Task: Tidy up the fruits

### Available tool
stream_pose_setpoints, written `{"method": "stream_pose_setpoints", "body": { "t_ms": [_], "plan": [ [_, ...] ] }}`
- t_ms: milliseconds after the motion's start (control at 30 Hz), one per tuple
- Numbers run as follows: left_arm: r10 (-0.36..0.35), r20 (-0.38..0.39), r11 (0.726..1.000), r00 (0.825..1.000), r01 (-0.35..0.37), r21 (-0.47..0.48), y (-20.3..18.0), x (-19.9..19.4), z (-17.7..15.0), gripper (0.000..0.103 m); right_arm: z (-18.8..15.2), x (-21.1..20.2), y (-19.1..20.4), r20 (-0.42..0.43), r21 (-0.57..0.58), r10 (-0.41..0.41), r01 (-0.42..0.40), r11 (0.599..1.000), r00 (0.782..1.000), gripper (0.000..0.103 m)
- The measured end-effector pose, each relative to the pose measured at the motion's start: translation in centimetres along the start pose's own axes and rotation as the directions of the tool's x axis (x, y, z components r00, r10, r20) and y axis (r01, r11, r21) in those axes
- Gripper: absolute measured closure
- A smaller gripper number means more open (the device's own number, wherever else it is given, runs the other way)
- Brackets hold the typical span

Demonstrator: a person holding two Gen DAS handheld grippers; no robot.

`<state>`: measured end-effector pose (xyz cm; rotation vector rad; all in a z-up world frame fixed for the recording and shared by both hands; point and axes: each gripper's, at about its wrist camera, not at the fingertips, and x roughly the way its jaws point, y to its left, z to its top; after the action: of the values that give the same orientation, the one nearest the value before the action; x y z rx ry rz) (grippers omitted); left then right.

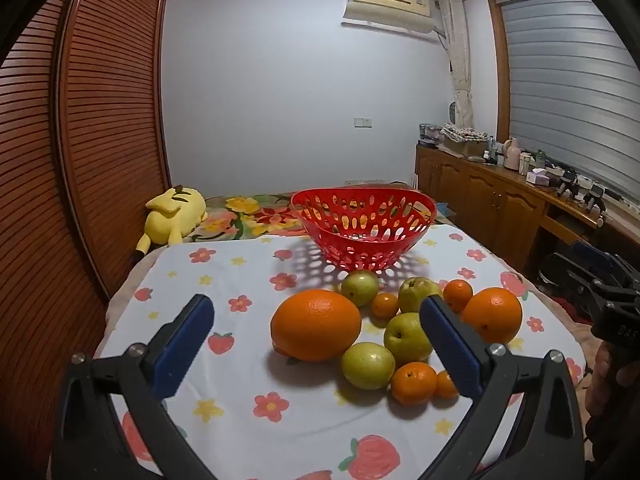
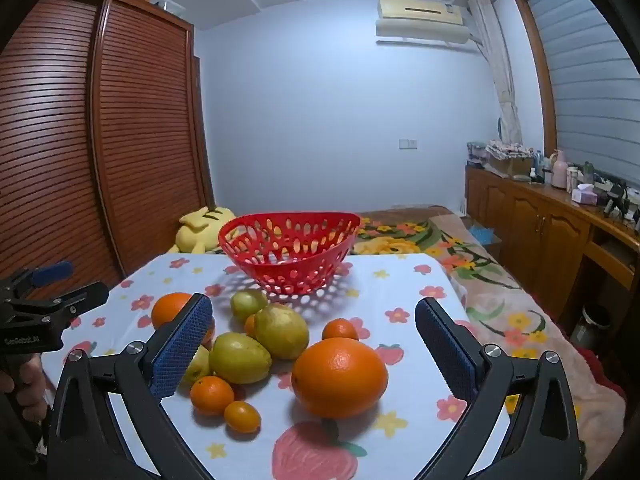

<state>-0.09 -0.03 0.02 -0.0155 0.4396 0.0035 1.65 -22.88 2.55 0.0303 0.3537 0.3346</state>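
We hold both tools above the near edge of the worktop, which wears a white cloth printed with flowers and strawberries (image 1: 240, 264). Our left hand-held gripper (image 1: 316, 340) is released, its blue pads spread wide with nothing between them, and our right hand-held gripper (image 2: 314, 344) is spread wide and grasps nothing either. The fruits lie loose on the cloth in one cluster: a large orange (image 1: 316, 330) on the left, a second large orange (image 2: 340, 376) on the right, four yellow-green round fruits (image 1: 368, 365) and several small tangerines (image 1: 413, 383) between and around them. The red perforated plastic basket (image 1: 362, 232) stands just beyond the cluster, at the far side, with no fruit in it.
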Motion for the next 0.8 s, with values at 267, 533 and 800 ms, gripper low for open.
{"method": "stream_pose_setpoints", "body": {
  "t_ms": [267,533,800],
  "plan": [
    [0.002,-0.001,1.000,1.000,-0.002,0.003,0.1,-0.2,-0.1,0.000,0.0,-0.1,0.4,0.000,-0.007,0.003,-0.003,1.000,1.000,0.000],
    [-0.004,0.002,1.000,1.000,0.004,0.009,-0.1,-1.2,0.5,0.000,0.0,0.0,0.8,0.003,-0.010,0.006,-0.006,1.000,1.000,0.000],
    [-0.007,0.013,1.000,1.000,0.007,0.010,-0.2,-1.5,0.7,0.000,0.1,-0.4,0.5,0.005,-0.011,0.009,-0.009,1.000,1.000,0.000]
  ]
}}
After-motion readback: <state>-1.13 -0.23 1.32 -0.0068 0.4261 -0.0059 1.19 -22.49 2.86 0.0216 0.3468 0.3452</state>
